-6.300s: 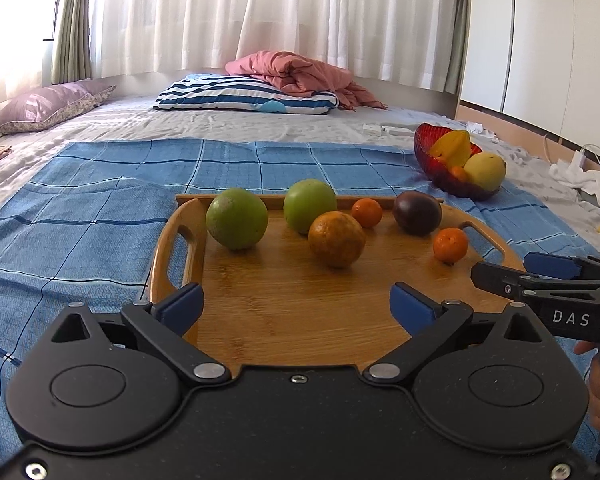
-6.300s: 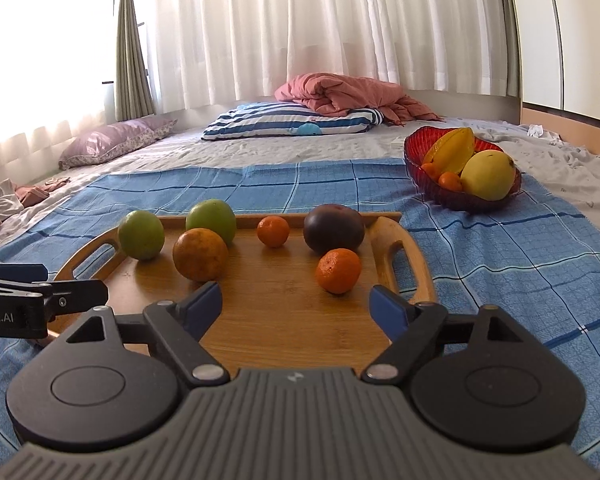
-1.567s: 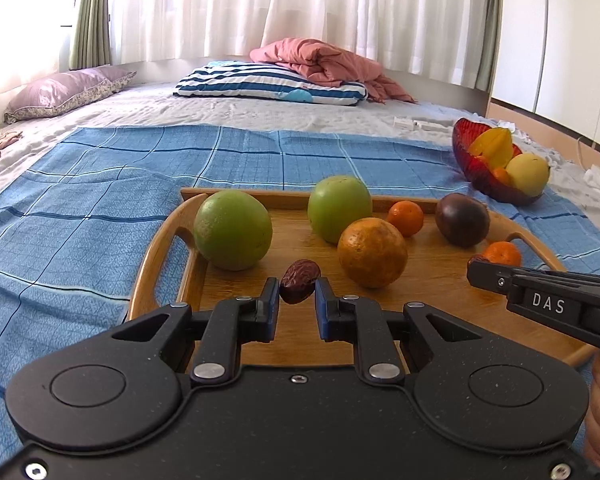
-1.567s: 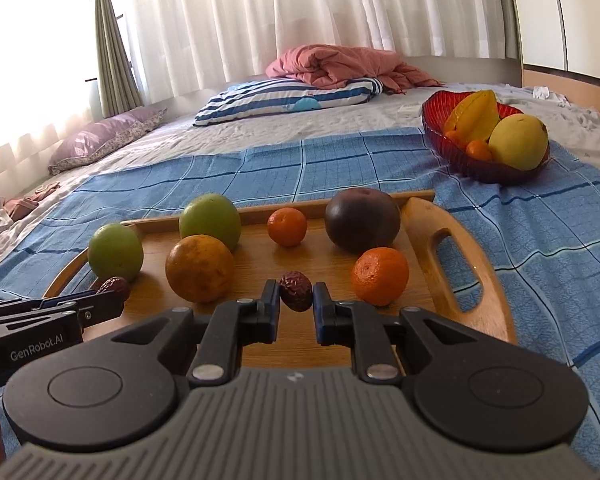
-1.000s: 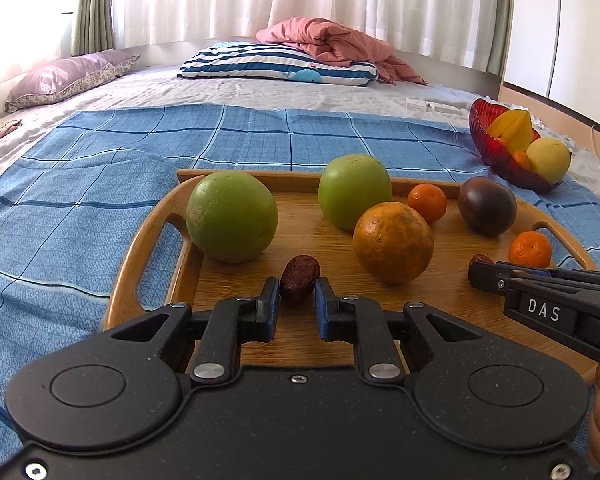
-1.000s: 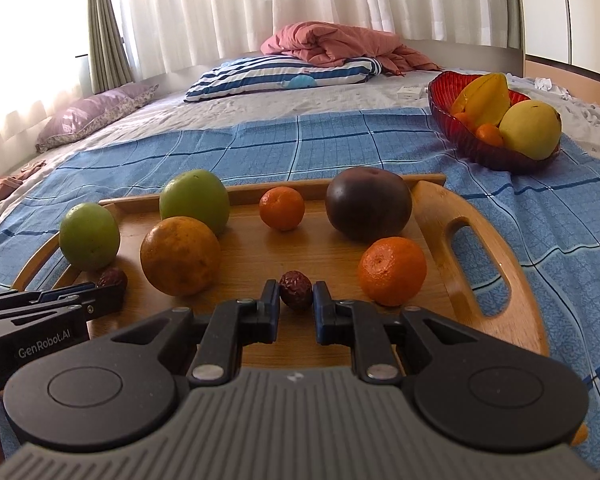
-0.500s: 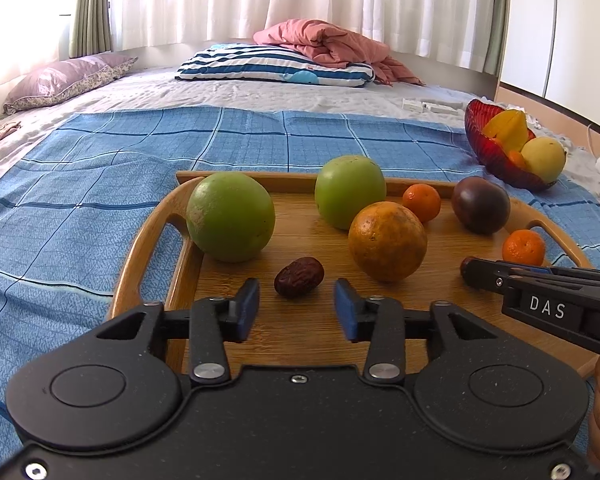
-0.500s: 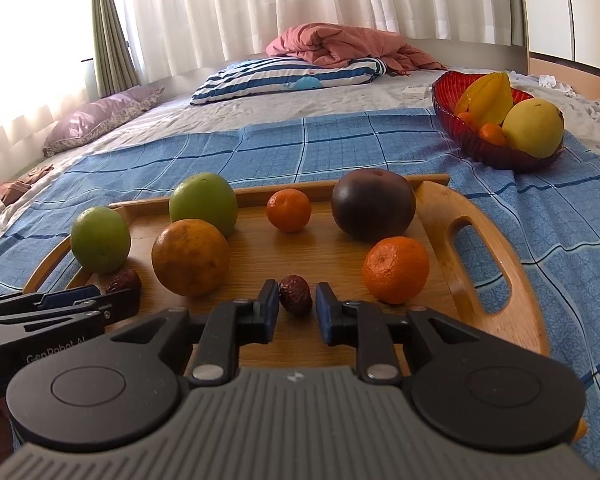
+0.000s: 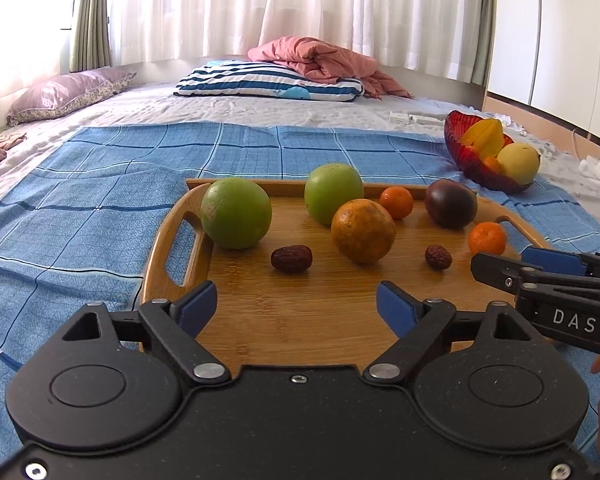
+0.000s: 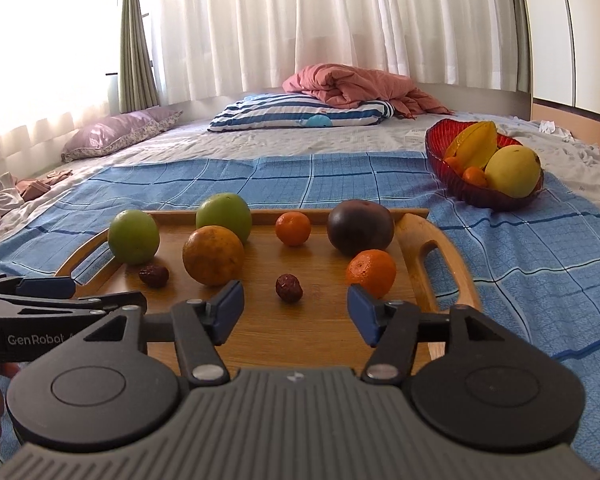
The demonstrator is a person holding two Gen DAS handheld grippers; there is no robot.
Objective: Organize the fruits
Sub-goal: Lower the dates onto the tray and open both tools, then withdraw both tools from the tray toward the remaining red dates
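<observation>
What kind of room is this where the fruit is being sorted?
Most likely a bedroom. The wooden tray of fruit sits on a blue checked blanket spread over a wide bed, with a striped pillow and a bundled pink quilt at the far end under long white curtains.

Scene brightly daylit through the sheer curtains (image 10: 300, 24); the window (image 10: 40, 40) at upper left is overexposed to white glare; fruit cast soft short shadows on the tray (image 9: 320, 312); focus sharp centrally; fisheye bending curves the frame edges.
</observation>
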